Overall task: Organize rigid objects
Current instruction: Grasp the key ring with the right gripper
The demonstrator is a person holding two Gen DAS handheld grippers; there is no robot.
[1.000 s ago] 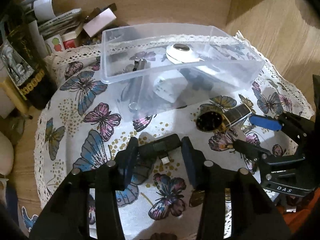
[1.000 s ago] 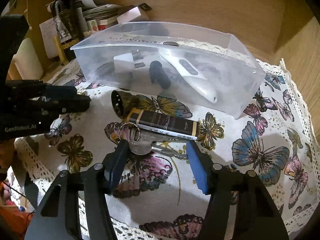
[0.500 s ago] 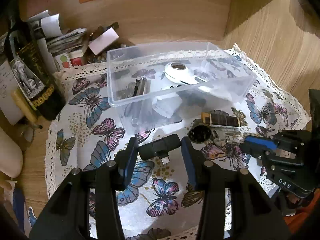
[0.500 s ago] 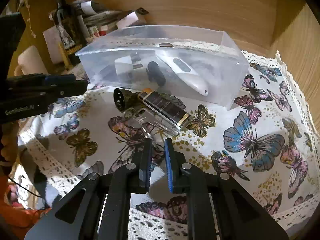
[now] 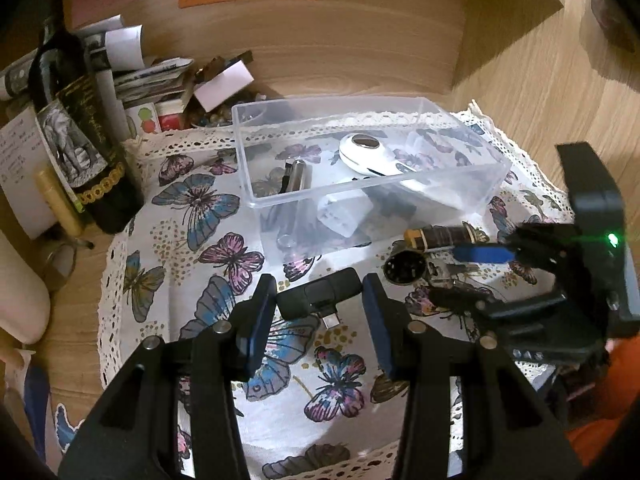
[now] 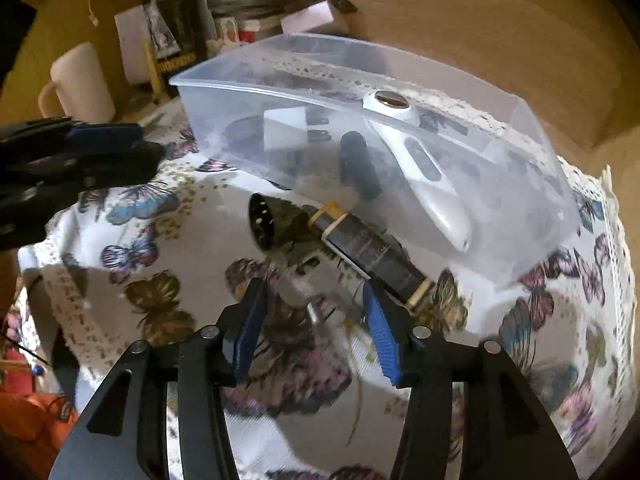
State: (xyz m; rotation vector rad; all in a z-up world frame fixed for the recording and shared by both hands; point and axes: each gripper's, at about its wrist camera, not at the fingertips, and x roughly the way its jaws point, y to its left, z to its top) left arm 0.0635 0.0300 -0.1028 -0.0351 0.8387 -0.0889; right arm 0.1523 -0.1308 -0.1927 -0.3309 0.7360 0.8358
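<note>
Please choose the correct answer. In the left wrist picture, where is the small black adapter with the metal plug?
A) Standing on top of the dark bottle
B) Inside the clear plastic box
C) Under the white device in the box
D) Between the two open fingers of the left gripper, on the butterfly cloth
D: the black adapter lies on the butterfly cloth, between the open fingers of the left gripper, outside the clear plastic box.
</note>
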